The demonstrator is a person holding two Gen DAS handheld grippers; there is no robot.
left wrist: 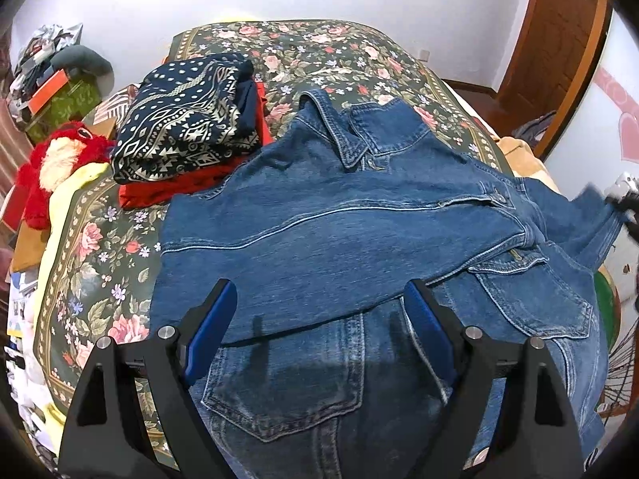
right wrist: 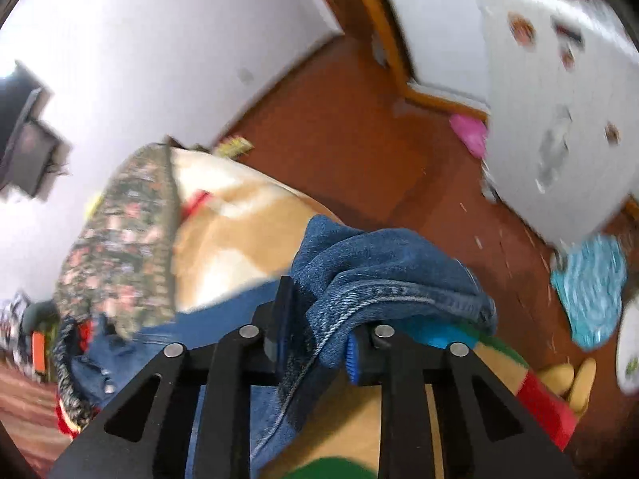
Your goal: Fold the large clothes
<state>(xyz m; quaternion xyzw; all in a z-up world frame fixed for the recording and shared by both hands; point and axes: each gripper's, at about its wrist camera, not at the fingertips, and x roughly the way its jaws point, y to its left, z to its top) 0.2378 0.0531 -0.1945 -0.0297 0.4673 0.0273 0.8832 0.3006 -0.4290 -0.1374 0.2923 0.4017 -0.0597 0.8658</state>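
Observation:
A blue denim jacket (left wrist: 359, 215) lies spread across the flowered bed cover (left wrist: 100, 239), collar toward the far side, one part folded over the middle. My left gripper (left wrist: 319, 303) hovers over the jacket's near part with its blue-padded jaws wide apart and nothing between them. In the right wrist view, my right gripper (right wrist: 319, 319) is shut on a bunched end of the denim jacket (right wrist: 383, 271), which drapes over its right finger, lifted off the bed's right side. That same gripper shows blurred at the far right edge of the left wrist view.
A stack of folded clothes (left wrist: 187, 119), navy patterned on red, sits on the bed's far left. A red plush toy (left wrist: 52, 167) lies at the left edge. Right of the bed are a brown floor (right wrist: 359, 139), a white cabinet (right wrist: 559, 99) and a blue mat (right wrist: 591, 287).

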